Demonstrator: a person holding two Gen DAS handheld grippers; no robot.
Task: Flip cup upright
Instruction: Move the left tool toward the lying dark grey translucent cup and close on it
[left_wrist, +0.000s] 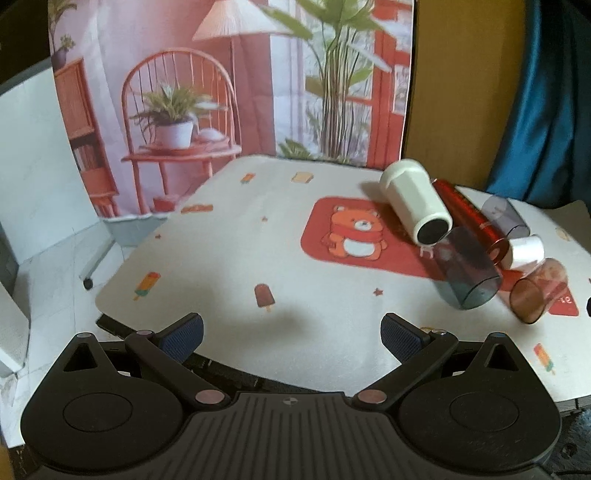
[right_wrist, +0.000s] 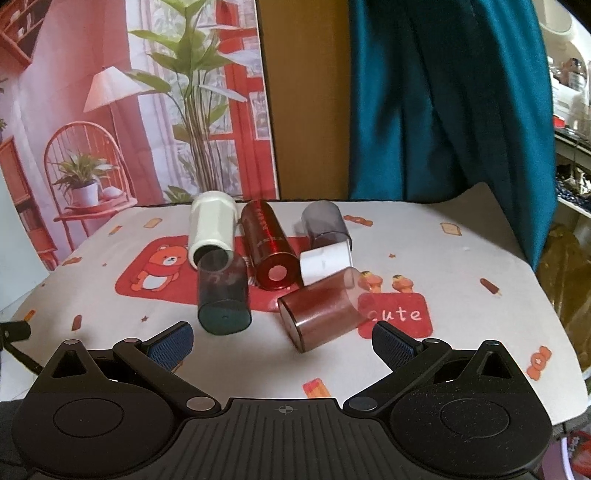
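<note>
Several cups lie on their sides in a cluster on the table. A white cup (right_wrist: 212, 230), a shiny red cup (right_wrist: 267, 245), a grey see-through cup (right_wrist: 325, 225), a small white cup (right_wrist: 325, 260), a dark teal see-through cup (right_wrist: 221, 291) and a brown see-through cup (right_wrist: 319, 308) show in the right wrist view. My right gripper (right_wrist: 282, 341) is open and empty, just in front of the brown and teal cups. My left gripper (left_wrist: 291, 332) is open and empty, near the table's front edge, with the cluster at its right: white cup (left_wrist: 413, 201), teal cup (left_wrist: 465, 269), brown cup (left_wrist: 537, 291).
The table wears a white cloth (left_wrist: 229, 258) printed with a red bear patch (left_wrist: 354, 232) and ice lollies. A printed backdrop (left_wrist: 229, 81) stands behind it. A teal curtain (right_wrist: 450, 103) hangs at the back right. Clutter (right_wrist: 570, 92) stands beyond the table's right edge.
</note>
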